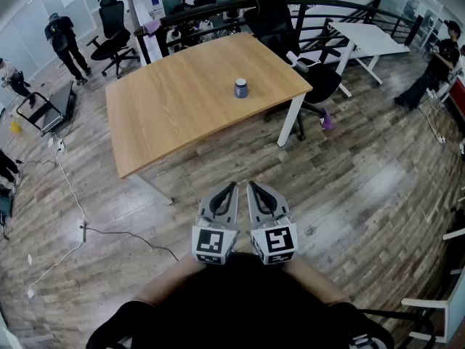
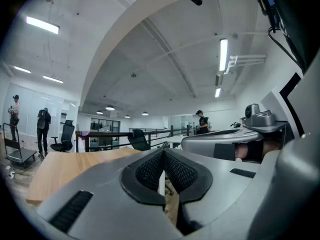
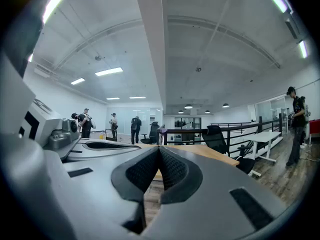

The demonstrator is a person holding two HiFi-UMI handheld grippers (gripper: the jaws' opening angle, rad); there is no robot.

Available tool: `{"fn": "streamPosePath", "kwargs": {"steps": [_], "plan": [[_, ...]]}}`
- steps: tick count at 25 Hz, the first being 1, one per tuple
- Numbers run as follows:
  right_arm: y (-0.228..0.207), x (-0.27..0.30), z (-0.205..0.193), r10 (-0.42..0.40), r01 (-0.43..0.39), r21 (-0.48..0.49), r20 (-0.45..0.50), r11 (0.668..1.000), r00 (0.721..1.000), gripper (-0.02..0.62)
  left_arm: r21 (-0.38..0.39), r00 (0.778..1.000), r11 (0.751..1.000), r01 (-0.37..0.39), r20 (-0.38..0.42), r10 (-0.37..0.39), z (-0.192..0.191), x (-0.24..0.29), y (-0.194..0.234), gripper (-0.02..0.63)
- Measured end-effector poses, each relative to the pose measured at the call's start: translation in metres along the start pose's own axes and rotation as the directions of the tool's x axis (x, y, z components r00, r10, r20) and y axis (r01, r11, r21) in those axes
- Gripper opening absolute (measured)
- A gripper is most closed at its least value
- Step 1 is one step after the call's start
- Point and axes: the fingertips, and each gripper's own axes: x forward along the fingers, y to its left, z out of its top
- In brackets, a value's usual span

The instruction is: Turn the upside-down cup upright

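— Two grippers are hovering side by side, left gripper (image 1: 232, 186) and right gripper (image 1: 251, 186), both sets of fingers (image 2: 145, 171) pressing together, empty.
— And the cup (image 1: 240, 88) is sitting on the counter (image 1: 182, 115), well apart.

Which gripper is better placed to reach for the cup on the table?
Left, but barely. The left gripper and right gripper are shut, side by side, and the cup stands far ahead, nearly centred between them.

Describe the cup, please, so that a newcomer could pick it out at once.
Look at the large wooden table in the middle of the room. On its right half, toward the black office chair, stands a small bluish cup. It is the only thing on the tabletop.
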Motion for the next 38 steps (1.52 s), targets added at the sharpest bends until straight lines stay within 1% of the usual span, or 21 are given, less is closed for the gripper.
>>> {"fn": "streamPosePath", "kwargs": {"steps": [7, 12, 16, 20, 24, 27, 30, 34, 38], "plan": [[0.025, 0.008, 0.003, -0.007, 0.007, -0.004, 0.011, 1.0, 1.0, 0.014, 0.002, 1.0, 1.0, 0.011, 0.006, -0.011, -0.002, -0.018, 0.017, 0.008], [0.036, 0.011, 0.003, -0.03, 0.03, 0.005, 0.022, 1.0, 0.999, 0.014, 0.008, 1.0, 1.0, 0.025, 0.011, -0.025, -0.006, -0.027, 0.028, 0.009], [0.033, 0.019, -0.001, -0.049, 0.048, 0.047, 0.02, 0.998, 0.999, 0.014, -0.009, 1.0, 1.0, 0.029, -0.004, -0.029, -0.015, -0.024, 0.04, 0.009], [0.015, 0.038, -0.011, -0.074, 0.075, 0.073, -0.013, 0.995, 0.997, 0.014, -0.024, 0.999, 0.999, 0.026, -0.021, -0.027, -0.025, -0.008, 0.053, 0.008], [-0.006, 0.073, -0.023, -0.066, 0.069, 0.094, -0.036, 0.993, 0.997, 0.014, -0.032, 0.999, 0.999, 0.016, -0.039, -0.017, -0.034, 0.024, 0.072, 0.008], [-0.033, 0.108, -0.03, -0.06, 0.065, 0.101, -0.048, 0.993, 0.997, 0.014, -0.03, 0.999, 1.0, 0.003, -0.048, -0.004, -0.038, 0.06, 0.09, 0.009], [-0.071, 0.155, -0.033, -0.044, 0.05, 0.098, -0.058, 0.994, 0.997, 0.014, -0.033, 0.998, 0.999, -0.025, -0.063, 0.023, -0.042, 0.113, 0.115, 0.009], [-0.133, 0.225, -0.034, -0.016, 0.022, 0.093, -0.064, 0.995, 0.998, 0.014, -0.028, 0.996, 0.998, -0.053, -0.07, 0.051, -0.042, 0.198, 0.148, 0.009], [-0.194, 0.282, -0.034, 0.023, -0.017, 0.096, -0.065, 0.995, 0.998, 0.014, -0.034, 0.995, 0.997, -0.074, -0.063, 0.071, -0.039, 0.274, 0.166, 0.009]]}}
